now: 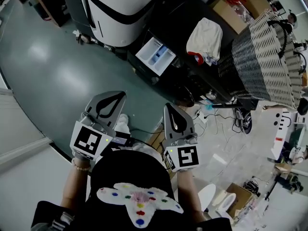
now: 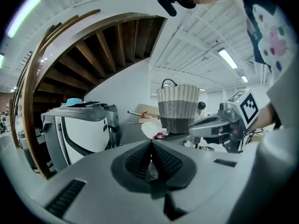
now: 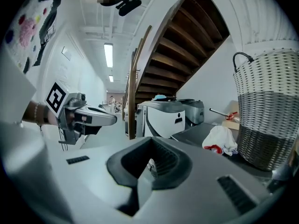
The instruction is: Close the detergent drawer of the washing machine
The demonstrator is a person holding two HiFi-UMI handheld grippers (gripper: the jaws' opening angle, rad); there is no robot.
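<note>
Jaws pressed together and empty, the grey left gripper point(image 1: 111, 97) and right gripper point(image 1: 172, 109) hang well short of the white plastic detergent drawer with blue compartments point(image 1: 155, 56), open on the black washing machine point(image 1: 169, 30); an off-centre shove could jam it.

Detergent drawer point(image 1: 155, 56) out of the washing machine point(image 1: 179, 27) front, cloth point(image 1: 204, 38) on top, basket point(image 1: 267, 57) right of the cloth

Basket point(image 1: 269, 57) — white-and-grey weave; detergent drawer point(image 1: 155, 56) — white, blue.
</note>
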